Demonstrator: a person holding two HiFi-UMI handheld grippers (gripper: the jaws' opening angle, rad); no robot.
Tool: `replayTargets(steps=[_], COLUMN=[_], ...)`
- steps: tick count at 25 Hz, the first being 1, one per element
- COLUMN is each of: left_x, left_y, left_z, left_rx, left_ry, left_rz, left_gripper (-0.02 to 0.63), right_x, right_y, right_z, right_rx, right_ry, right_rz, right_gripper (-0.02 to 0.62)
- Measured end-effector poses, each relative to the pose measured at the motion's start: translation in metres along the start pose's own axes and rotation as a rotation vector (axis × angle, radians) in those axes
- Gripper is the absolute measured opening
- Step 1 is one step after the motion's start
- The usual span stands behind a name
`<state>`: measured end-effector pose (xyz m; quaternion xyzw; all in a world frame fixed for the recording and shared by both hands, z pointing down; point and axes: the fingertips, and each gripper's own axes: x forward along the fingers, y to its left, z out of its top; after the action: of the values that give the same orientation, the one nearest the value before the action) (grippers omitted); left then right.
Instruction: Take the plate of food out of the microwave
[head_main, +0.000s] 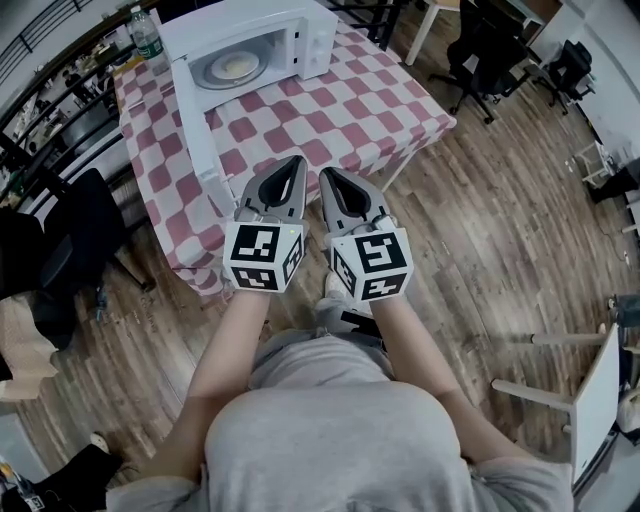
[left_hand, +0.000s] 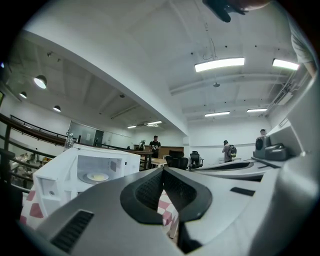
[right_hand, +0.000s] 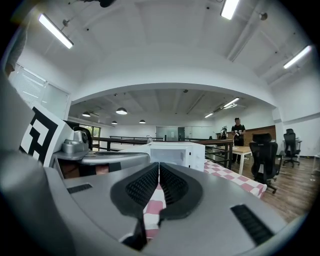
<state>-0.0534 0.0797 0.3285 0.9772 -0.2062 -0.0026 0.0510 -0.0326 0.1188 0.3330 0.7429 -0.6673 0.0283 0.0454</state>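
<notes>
A white microwave (head_main: 262, 40) stands at the far end of the checked table (head_main: 330, 115) with its door (head_main: 197, 135) swung wide open. Inside it lies a plate (head_main: 237, 67) with pale yellow food, also seen as the plate (left_hand: 97, 176) in the left gripper view. My left gripper (head_main: 298, 160) and right gripper (head_main: 322, 172) hang side by side at the table's near edge, well short of the microwave. Both are shut with nothing between the jaws. In the right gripper view the microwave (right_hand: 170, 152) lies straight ahead past my right gripper (right_hand: 159, 165). My left gripper (left_hand: 163, 170) points level toward it.
A water bottle (head_main: 146, 36) stands left of the microwave. A dark chair (head_main: 75, 235) sits by the table's left side, office chairs (head_main: 485, 55) at the back right, a white chair (head_main: 590, 390) at right. People stand far off in the room.
</notes>
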Motion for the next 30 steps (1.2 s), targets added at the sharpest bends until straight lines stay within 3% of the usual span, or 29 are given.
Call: replayTargets(steps=[21, 30], left_x=[0.102, 0.132], left_y=[0.039, 0.062], left_z=[0.0, -0.004], left_rx=[0.024, -0.044], left_ry=[0.011, -0.006], left_rz=[0.197, 0.336], left_gripper=[0.002, 0.002], right_x=[0.093, 0.126], right_y=[-0.078, -0.106], right_z=[0.004, -0.003], right_rx=[0.02, 0.02], right_ry=[-0.01, 0.033], right_rz=[0.173, 0.294], right_gripper=[0.028, 0.028])
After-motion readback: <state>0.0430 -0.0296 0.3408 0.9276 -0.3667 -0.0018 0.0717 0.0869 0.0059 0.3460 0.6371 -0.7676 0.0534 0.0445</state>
